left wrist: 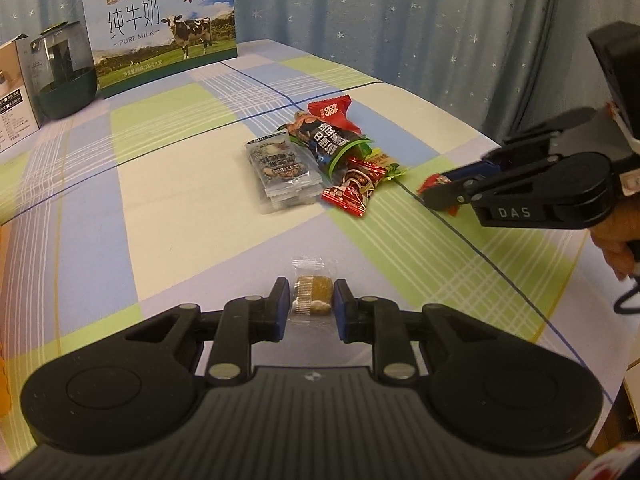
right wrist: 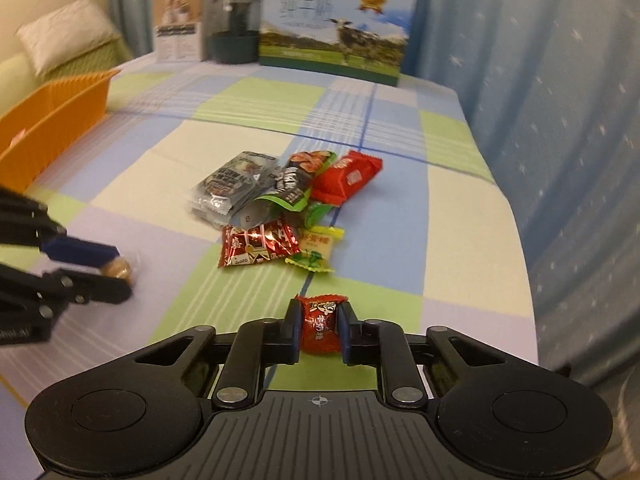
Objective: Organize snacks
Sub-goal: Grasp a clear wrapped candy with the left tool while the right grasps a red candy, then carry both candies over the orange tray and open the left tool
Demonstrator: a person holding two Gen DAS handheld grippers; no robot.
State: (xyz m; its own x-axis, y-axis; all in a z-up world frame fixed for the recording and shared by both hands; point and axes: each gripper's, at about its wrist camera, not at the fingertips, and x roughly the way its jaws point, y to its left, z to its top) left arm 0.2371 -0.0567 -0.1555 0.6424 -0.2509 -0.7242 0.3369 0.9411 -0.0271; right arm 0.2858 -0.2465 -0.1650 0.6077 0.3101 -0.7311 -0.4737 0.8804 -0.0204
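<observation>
Nearest the left wrist camera, the left gripper [left wrist: 311,304] has its jaws drawn in on a small brown candy in a clear wrapper [left wrist: 311,295], the blue pads pressing its sides just above the checked tabletop [left wrist: 160,216]. In the right wrist view the right gripper [right wrist: 319,328] is likewise clamped, its jaws narrow around a red-wrapped candy [right wrist: 320,326] held over a green square of the cloth.

Beyond both grippers, at mid-tabletop, lies the pile of remaining snacks: a stack of grey-and-clear packets [left wrist: 282,170], a dark packet with green ends [left wrist: 330,140] leaning across a red packet [left wrist: 330,109], a shiny red candy packet [left wrist: 352,188] at the near side, and a yellow wrapper [right wrist: 318,245] just beside it.

An orange ribbed basket [right wrist: 52,120] stands at the left edge of the tabletop, well apart from the pile. At the far end stand a pure milk carton with a cow picture [left wrist: 160,32], a dark green jar-shaped appliance [left wrist: 64,68] and a white cardboard box [right wrist: 180,24]. A star-patterned blue curtain [left wrist: 400,20] hangs behind.
</observation>
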